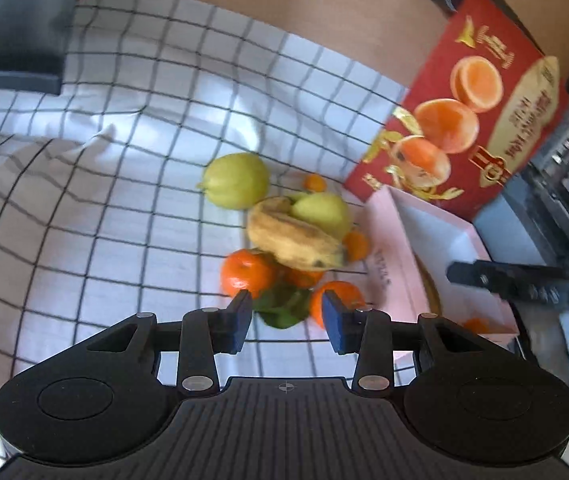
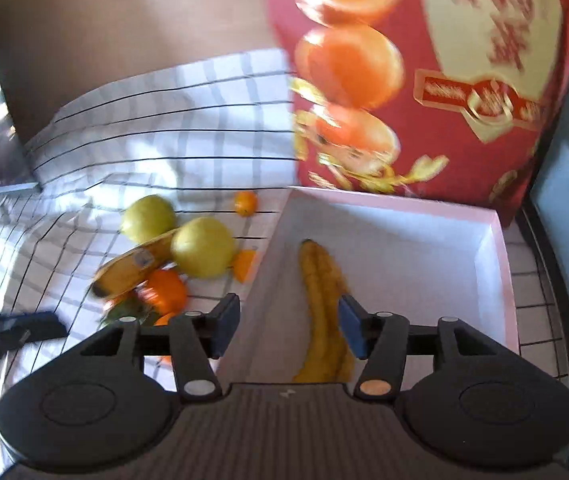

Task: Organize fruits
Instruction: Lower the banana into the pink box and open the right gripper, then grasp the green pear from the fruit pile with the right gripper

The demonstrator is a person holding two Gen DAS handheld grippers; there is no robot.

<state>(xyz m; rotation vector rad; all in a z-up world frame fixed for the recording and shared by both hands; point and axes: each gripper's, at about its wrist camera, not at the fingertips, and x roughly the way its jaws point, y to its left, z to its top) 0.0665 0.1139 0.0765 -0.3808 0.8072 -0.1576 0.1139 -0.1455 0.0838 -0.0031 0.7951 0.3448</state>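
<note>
Motion blur smears the lettering on the red box (image 2: 424, 80), and the banana (image 2: 324, 312) in the pink tray (image 2: 500, 272) is partly hidden behind the gripper body.

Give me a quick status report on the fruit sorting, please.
Left gripper open, empty, over the fruit pile. Right gripper open above pink box. One banana in box. Nothing blocking.
</note>
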